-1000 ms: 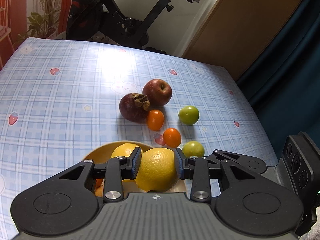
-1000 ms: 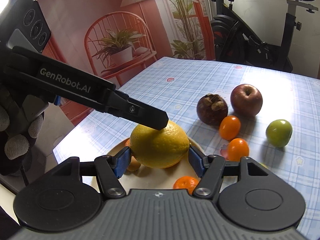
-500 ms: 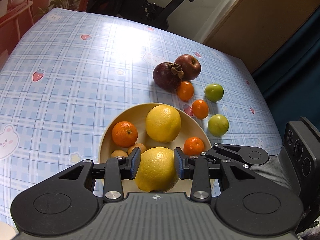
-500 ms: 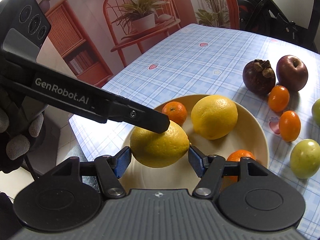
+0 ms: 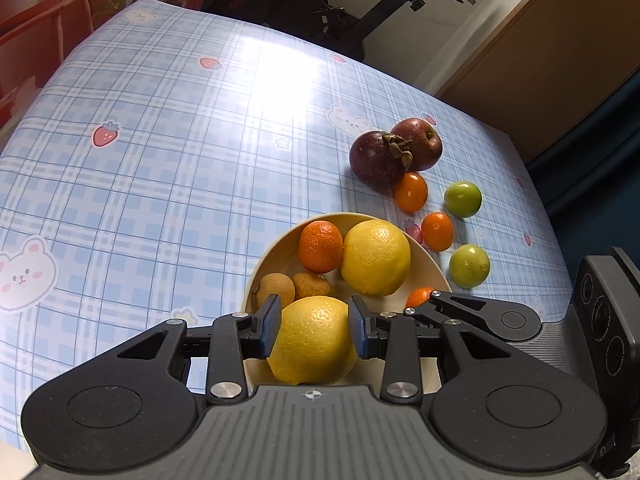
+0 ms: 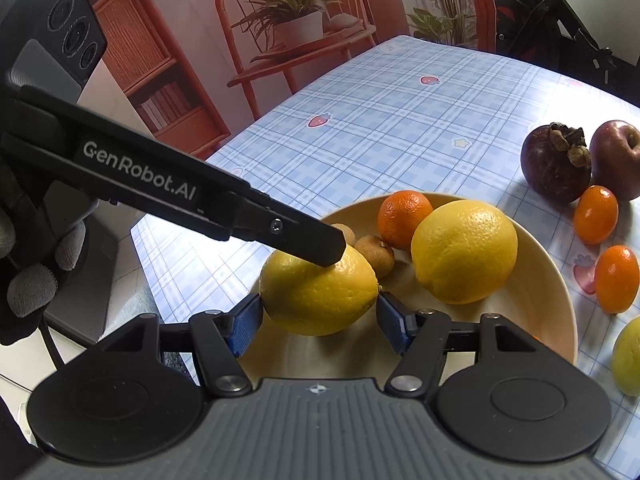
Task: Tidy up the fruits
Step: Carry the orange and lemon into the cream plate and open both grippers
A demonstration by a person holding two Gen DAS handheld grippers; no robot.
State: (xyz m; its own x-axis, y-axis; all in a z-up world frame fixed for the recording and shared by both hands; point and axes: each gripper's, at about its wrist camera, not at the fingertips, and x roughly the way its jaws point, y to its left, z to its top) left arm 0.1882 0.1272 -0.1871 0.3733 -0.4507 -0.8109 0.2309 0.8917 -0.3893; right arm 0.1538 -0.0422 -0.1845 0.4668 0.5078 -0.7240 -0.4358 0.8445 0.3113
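Both tools are on 1 fruit here: the left gripper (image 5: 314, 326) has its blue pads closed against the sides of a big yellow dimpled citrus (image 5: 314, 340), and the right gripper (image 6: 318, 320) brackets the same citrus (image 6: 318, 294) with its pads touching or nearly so, how firmly I cannot tell. The fruit hangs over the 6 o'clock edge of the round cream bowl (image 5: 434, 270). Risk, as I read it: 2 grips at crossed angles on a round, slick skin could squeeze it sideways, so if 1 lets go late it may roll onto the small fruit below or off the bowl's near rim toward the table edge. Count in the bowl: 1 more large yellow citrus (image 5: 376, 256) at 12 o'clock, 2 small orange mandarins (image 5: 321, 246), 2 little brown longan-like fruits (image 5: 275, 290). On the blue checked tablecloth (image 5: 160, 160), around 1 o'clock: 1 dark purple mangosteen (image 5: 376, 158), 1 red apple (image 5: 420, 148), 2 oval orange kumquats (image 5: 411, 192), 2 round green fruits (image 5: 463, 199)
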